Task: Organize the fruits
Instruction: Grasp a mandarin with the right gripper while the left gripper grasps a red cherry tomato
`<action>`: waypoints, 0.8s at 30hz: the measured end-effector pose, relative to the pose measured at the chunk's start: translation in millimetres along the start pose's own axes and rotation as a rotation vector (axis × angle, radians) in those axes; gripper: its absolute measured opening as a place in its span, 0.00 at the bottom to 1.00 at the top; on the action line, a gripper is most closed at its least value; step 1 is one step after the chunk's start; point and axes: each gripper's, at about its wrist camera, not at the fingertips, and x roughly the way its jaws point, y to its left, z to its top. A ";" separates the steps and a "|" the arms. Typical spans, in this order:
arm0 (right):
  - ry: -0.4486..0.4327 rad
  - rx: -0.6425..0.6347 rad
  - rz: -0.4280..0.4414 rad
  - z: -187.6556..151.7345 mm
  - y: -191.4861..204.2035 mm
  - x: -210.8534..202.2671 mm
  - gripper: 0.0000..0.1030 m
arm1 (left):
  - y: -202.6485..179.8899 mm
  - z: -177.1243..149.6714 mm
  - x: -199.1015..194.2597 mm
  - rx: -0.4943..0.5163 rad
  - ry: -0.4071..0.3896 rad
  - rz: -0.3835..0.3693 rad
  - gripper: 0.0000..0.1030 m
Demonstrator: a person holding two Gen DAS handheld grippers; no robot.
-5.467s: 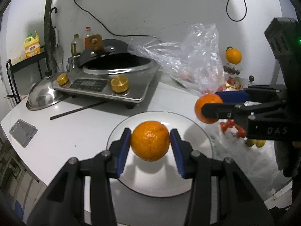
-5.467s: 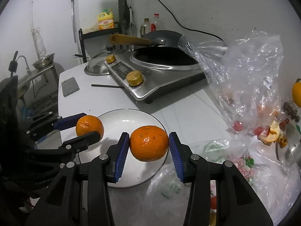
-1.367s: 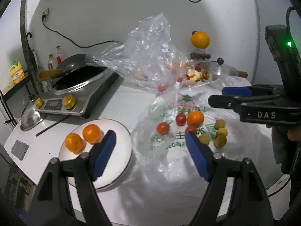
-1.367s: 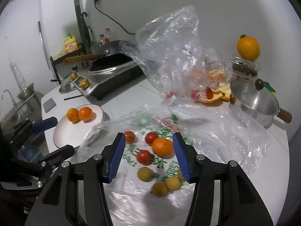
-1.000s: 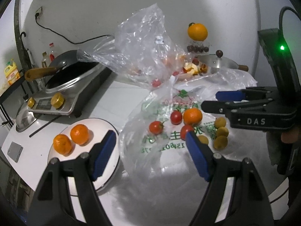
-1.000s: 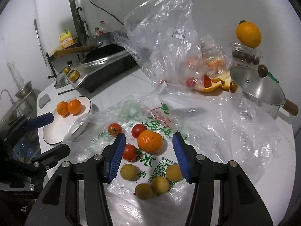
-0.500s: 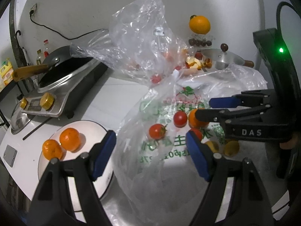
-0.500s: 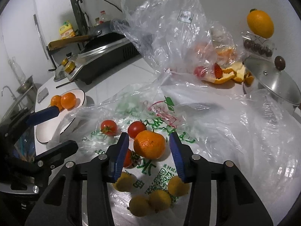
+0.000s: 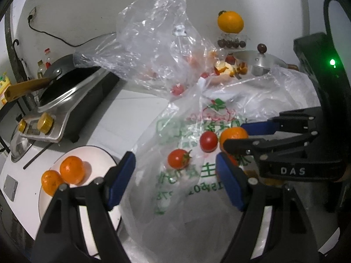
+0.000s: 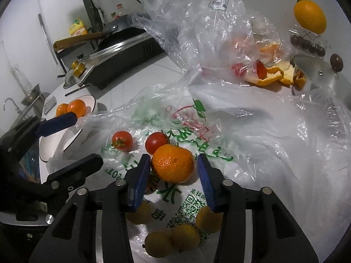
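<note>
A mandarin (image 10: 173, 163) lies on a printed plastic bag (image 10: 197, 129), between the blue pads of my right gripper (image 10: 174, 175), which is open with a small gap on each side. It also shows in the left wrist view (image 9: 233, 134). Two red tomatoes (image 10: 122, 140) (image 10: 156, 142) lie just beyond it, and several small yellow fruits (image 10: 184, 240) lie nearer. My left gripper (image 9: 175, 179) is wide open and empty above the bag, near a tomato (image 9: 178, 159). Two mandarins (image 9: 72, 169) (image 9: 51, 182) sit on a white plate (image 9: 96, 153) at the left.
A crumpled clear bag (image 9: 153, 43) stands behind, with peel scraps (image 10: 274, 72) and a pot lid (image 10: 318, 72) at the right. An induction cooker with a wok (image 9: 65, 100) is at the back left. An orange (image 10: 309, 18) rests on a box of dark fruit.
Both mandarins held 5.5 s ago now lie on the plate. Both grippers moved right to the bag. The right gripper came down around the third mandarin and its jaws narrowed.
</note>
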 end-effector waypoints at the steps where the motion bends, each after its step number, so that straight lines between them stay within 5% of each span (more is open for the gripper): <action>1: 0.000 -0.003 -0.001 -0.2 0.3 -0.1 0.42 | -0.9 0.3 1.5 0.003 0.003 0.001 0.74; 16: -0.081 0.056 0.030 1.1 -19.7 -18.8 0.42 | -13.8 6.3 28.1 0.073 0.062 -0.001 0.39; 24: -0.094 0.060 0.038 -0.2 -21.7 -20.2 0.42 | -8.7 4.2 46.7 0.069 0.113 -0.003 0.39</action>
